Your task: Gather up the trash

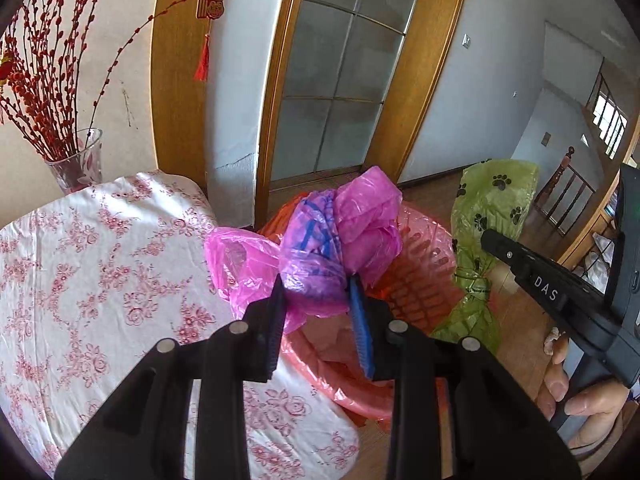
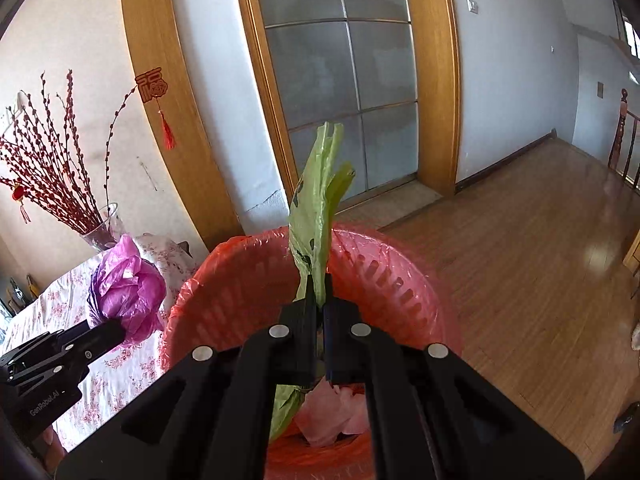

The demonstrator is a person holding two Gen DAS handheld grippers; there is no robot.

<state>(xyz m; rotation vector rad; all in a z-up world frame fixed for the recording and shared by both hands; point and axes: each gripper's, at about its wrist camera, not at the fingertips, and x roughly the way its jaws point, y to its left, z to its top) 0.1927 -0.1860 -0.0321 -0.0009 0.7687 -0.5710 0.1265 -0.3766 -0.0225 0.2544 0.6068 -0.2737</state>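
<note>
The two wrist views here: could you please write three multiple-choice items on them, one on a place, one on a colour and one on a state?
1. Where is the red-lined trash basket?
A. On the flowered tablecloth
B. On the wooden floor beside the table
C. Behind the glass door

2. What colour is the paw-print bag?
A. Green
B. Blue
C. White

3. What is the state of the left tool?
A. Shut and empty
B. Wide open with nothing near it
C. Closed on the pink bag bundle

Answers:
1. B: the basket stands on the floor boards next to the flowered tablecloth.
2. A: the right tool pinches it, and it shows green with black paws in both views.
3. C: its two fingers press the bundle from either side.
</note>
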